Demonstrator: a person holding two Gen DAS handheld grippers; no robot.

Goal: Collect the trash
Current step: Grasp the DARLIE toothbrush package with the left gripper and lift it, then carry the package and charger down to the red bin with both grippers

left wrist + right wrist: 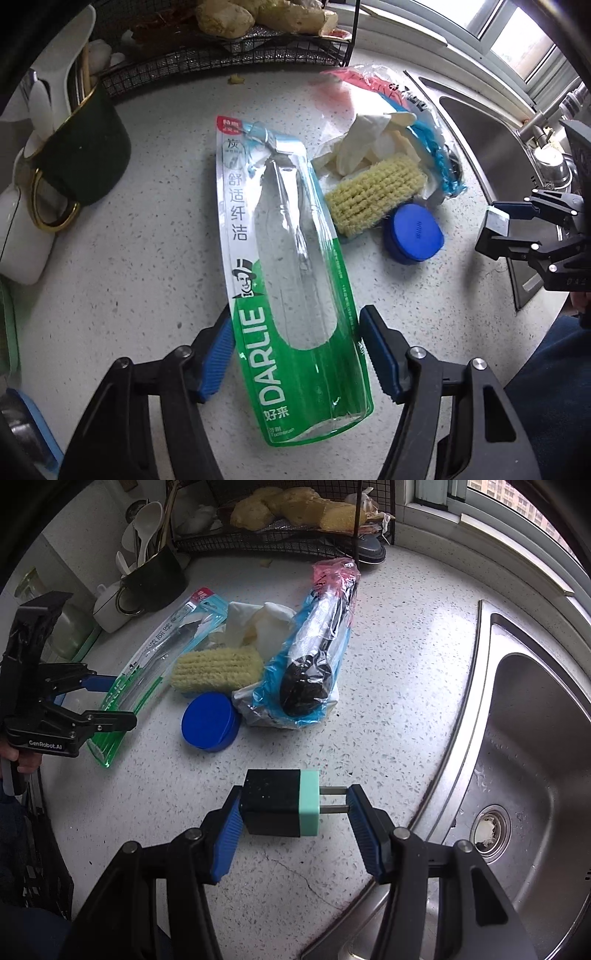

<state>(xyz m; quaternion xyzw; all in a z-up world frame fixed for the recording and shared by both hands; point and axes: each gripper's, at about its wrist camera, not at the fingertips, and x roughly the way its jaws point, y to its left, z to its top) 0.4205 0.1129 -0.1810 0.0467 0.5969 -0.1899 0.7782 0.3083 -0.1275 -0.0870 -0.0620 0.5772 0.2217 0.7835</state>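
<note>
A green and clear Darlie toothbrush package (291, 280) lies on the white speckled counter (147, 266). My left gripper (297, 354) is open, its blue pads on either side of the package's near end; whether they touch it is unclear. Behind it lie a yellow corn cob (373, 195), a blue round lid (413, 234), white gloves (365, 144) and a blue plastic bag (417, 122). My right gripper (295, 812) is shut on a black and mint charger plug (282, 803), held above the counter (388, 686). The package (147, 664), cob (218, 668), lid (209, 722) and bag (314, 657) also show there.
A steel sink (524, 746) lies to the right. A black wire rack (280, 539) with food stands at the back. A dark mug with utensils (77, 147) and a white jug (18, 229) stand at the left.
</note>
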